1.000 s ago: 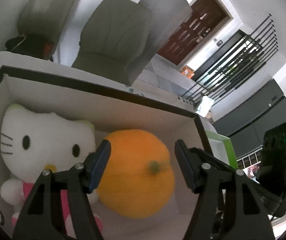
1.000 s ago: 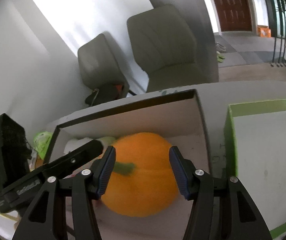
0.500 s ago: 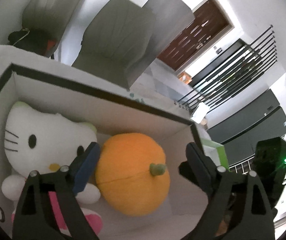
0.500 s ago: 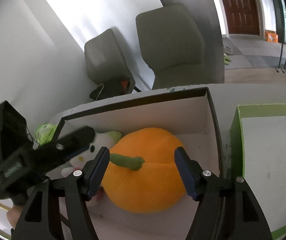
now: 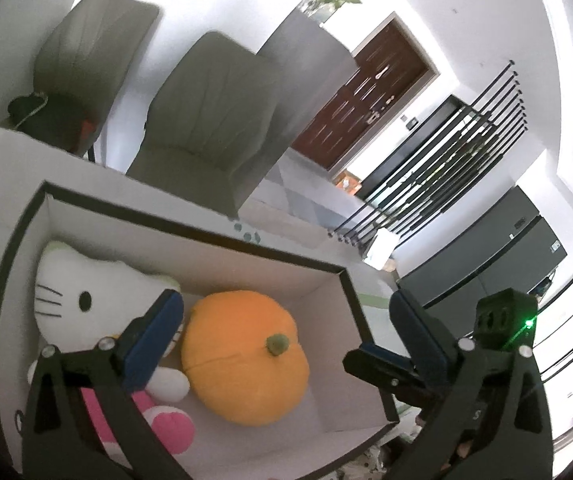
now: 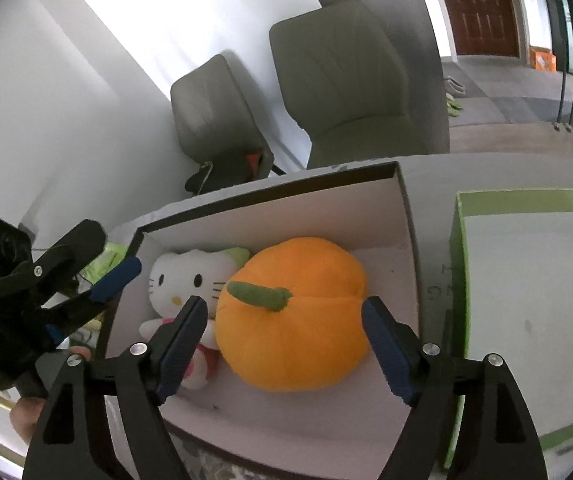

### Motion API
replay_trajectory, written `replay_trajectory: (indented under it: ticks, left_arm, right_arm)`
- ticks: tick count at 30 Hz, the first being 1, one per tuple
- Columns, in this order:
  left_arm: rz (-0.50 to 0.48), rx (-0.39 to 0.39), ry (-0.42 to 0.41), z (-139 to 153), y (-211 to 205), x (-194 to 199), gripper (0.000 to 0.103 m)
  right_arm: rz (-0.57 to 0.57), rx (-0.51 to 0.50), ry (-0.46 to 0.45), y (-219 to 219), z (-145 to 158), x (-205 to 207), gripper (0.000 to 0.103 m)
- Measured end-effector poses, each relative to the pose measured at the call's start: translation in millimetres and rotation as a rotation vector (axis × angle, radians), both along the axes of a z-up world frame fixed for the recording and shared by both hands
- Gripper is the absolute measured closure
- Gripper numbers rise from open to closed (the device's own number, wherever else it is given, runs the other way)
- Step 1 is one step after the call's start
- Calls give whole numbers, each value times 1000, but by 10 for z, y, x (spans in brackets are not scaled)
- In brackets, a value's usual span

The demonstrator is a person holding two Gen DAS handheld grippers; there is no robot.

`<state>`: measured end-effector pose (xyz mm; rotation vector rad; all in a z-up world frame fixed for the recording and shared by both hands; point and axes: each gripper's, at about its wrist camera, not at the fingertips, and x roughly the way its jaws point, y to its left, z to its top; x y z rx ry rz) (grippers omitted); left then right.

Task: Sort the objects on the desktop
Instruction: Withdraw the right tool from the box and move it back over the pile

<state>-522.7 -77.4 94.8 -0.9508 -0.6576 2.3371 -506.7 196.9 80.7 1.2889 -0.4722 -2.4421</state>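
Right wrist view: pumpkin (image 6: 292,316) lies mid-frame in the box (image 6: 404,216), touching the cat (image 6: 184,280). Right gripper (image 6: 284,346) and left gripper (image 5: 286,334) are both opening, holding nothing. Risk: withdrawing fingers could snag plush or the box wall.

A black-rimmed white box (image 6: 402,216) holds a plush orange pumpkin (image 6: 292,316) with a green stem, lying on its side, and a white cat plush (image 6: 182,280) touching it on the left. The right gripper (image 6: 286,334) hangs near, its jaws opening, the pumpkin between the blue pads but untouched. The left gripper (image 6: 86,300) sits at the far left. A green-edged box (image 6: 456,240) stands just right.
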Motion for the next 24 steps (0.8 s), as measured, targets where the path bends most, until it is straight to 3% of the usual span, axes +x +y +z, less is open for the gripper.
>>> replay_trajectory:
  ticks: [2,4,9,24]
  left_arm:
    - [2,21,19,60,-39,68,0]
    - [2,43,35,128,-63,128,0]
    - [-1,102,63,276,-67,309,0]
    - [-20,48,156,846,15,1089,0]
  right_arm:
    - [0,-6,6,40,50,48,18]
    - [4,-4,20,80,106,117,8]
    - [20,31,50,176,224,271,7]
    - [30,-48,113,376,650,895,1]
